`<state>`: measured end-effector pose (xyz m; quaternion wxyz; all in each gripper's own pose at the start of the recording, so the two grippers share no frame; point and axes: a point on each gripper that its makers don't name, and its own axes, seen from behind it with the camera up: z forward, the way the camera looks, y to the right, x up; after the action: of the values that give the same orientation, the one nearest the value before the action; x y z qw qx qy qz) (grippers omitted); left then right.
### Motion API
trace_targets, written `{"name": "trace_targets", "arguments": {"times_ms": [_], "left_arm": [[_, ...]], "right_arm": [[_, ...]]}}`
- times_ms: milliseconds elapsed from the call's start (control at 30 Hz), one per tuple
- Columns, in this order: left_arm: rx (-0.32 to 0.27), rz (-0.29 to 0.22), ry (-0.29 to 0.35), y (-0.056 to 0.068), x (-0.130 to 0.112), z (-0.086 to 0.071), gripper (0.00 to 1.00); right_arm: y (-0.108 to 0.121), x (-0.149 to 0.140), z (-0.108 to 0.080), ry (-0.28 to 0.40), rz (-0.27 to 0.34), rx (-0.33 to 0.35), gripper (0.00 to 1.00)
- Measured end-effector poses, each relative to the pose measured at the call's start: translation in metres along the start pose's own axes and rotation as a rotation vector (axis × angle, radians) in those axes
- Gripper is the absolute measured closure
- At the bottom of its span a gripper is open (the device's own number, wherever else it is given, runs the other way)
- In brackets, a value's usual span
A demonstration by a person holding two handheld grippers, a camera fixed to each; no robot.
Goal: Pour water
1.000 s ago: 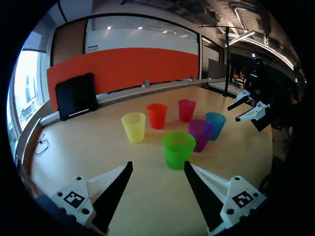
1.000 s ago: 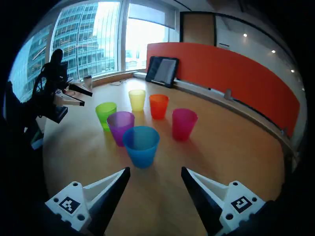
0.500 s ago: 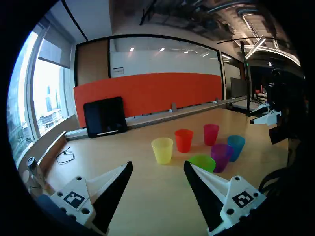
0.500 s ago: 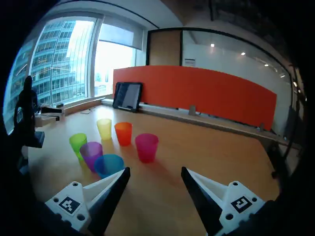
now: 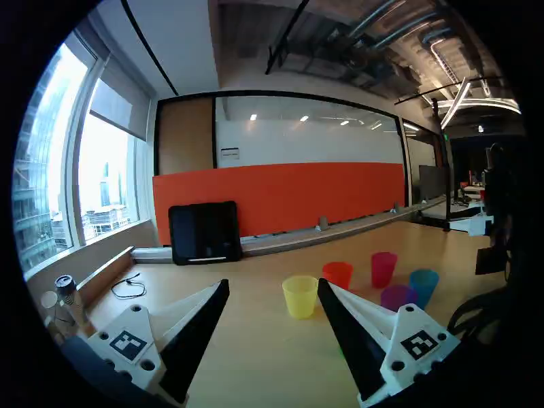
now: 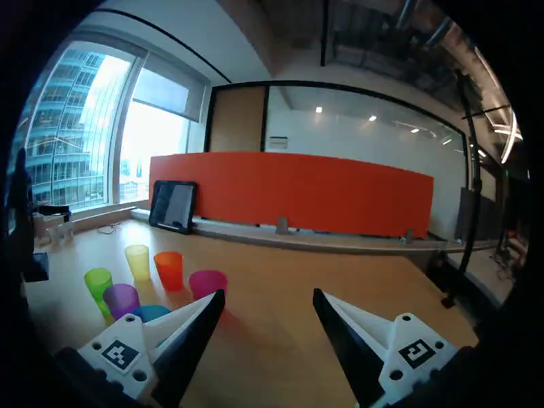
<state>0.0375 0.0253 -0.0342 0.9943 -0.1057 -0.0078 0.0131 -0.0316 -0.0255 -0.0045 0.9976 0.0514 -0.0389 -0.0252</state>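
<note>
Several coloured plastic cups stand upright in a cluster on the wooden table [image 5: 258, 353]. In the left gripper view the yellow cup [image 5: 300, 296], orange cup [image 5: 337, 273], magenta cup [image 5: 383, 269], blue cup [image 5: 424, 285] and purple cup [image 5: 396, 297] stand beyond my open left gripper [image 5: 272, 282], whose right finger partly hides them. In the right gripper view the green cup [image 6: 98, 282], yellow cup [image 6: 137, 262], orange cup [image 6: 168, 270], magenta cup [image 6: 206, 283], purple cup [image 6: 122, 300] and blue cup [image 6: 151, 313] sit left of my open right gripper [image 6: 268, 292]. Both grippers hold nothing.
A black tablet [image 5: 204, 232] leans against the orange wall panel [image 5: 285, 197] at the table's far edge. A small bottle [image 5: 68, 299] and a cable [image 5: 128, 289] lie by the windows. A dark figure [image 5: 496, 217] stands at the right.
Both views have tilted upward and drawn back from the cups. The cups now sit lower and smaller, partly behind the fingers. Both grippers stay open.
</note>
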Motion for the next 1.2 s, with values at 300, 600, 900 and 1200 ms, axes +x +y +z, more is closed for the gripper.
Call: {"name": "trace_targets", "arguments": {"times_ms": [300, 600, 900, 1200], "left_arm": [[0.091, -0.007, 0.072, -0.014, 0.017, -0.003, 0.04], [0.177, -0.001, 0.108, -0.027, 0.026, -0.009, 0.03], [0.212, -0.008, 0.103, -0.028, 0.014, -0.007, 0.03], [0.256, 0.029, 0.099, -0.029, 0.0, -0.003, 0.03]], "right_arm": [[0.009, 0.019, -0.001, 0.092, 0.012, -0.094, 0.0], [0.018, 0.037, -0.01, 0.175, 0.027, -0.165, 0.0], [0.019, 0.039, -0.018, 0.182, 0.042, -0.192, 0.0], [0.019, 0.035, -0.018, 0.168, 0.042, -0.202, 0.0]]}}
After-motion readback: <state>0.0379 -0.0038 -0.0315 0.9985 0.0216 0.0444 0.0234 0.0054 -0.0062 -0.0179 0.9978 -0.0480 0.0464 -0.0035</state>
